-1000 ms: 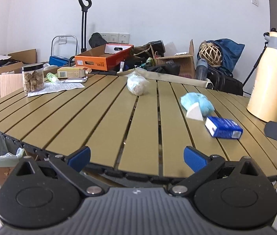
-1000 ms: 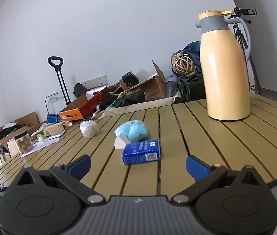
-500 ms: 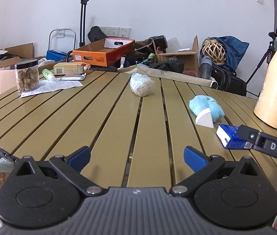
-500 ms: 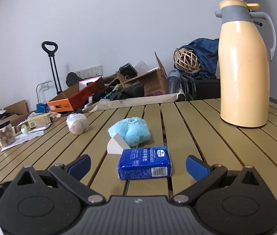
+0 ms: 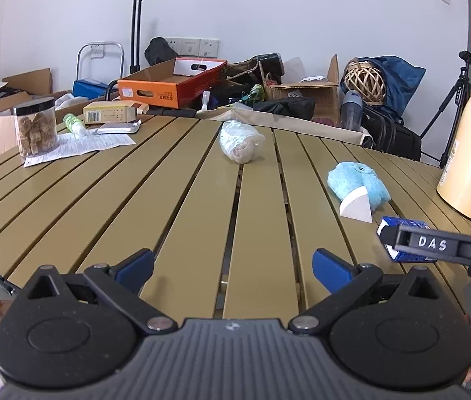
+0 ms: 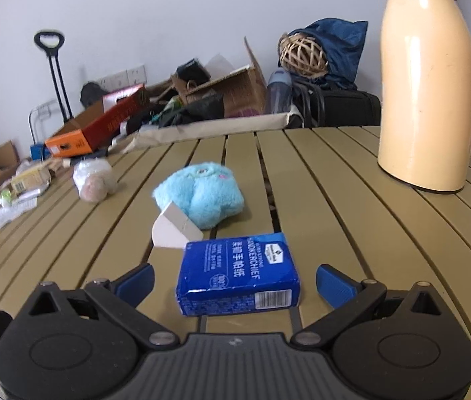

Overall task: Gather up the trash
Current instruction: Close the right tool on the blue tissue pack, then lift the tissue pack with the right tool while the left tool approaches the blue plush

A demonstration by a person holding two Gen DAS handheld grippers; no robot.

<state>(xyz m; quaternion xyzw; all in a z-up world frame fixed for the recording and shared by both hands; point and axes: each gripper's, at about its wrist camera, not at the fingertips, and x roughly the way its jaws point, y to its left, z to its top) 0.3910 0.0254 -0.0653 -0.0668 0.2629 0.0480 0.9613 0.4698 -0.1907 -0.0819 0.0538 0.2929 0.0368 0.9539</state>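
A blue tissue pack (image 6: pixel 239 273) lies on the slatted table (image 6: pixel 352 233), right between the open fingers of my right gripper (image 6: pixel 233 281). Behind it sit a white wedge (image 6: pixel 173 228) and a fluffy light-blue toy (image 6: pixel 202 193). A crumpled clear plastic bag (image 5: pixel 240 141) lies farther back; it also shows in the right wrist view (image 6: pixel 93 180). My left gripper (image 5: pixel 233 268) is open and empty over the table's near part. In the left wrist view the tissue pack (image 5: pixel 402 256) is partly hidden by the right gripper's body.
A tall cream thermos (image 6: pixel 427 90) stands at the right. A jar of brown chunks (image 5: pixel 35 128), a paper sheet (image 5: pixel 78 145), a small box (image 5: pixel 110 113) and a foil packet (image 5: pixel 117 128) sit at the table's far left. Boxes and bags crowd the floor behind.
Both grippers have moved forward over the table. The right gripper has closed in on the blue tissue pack, which now lies between its fingers.
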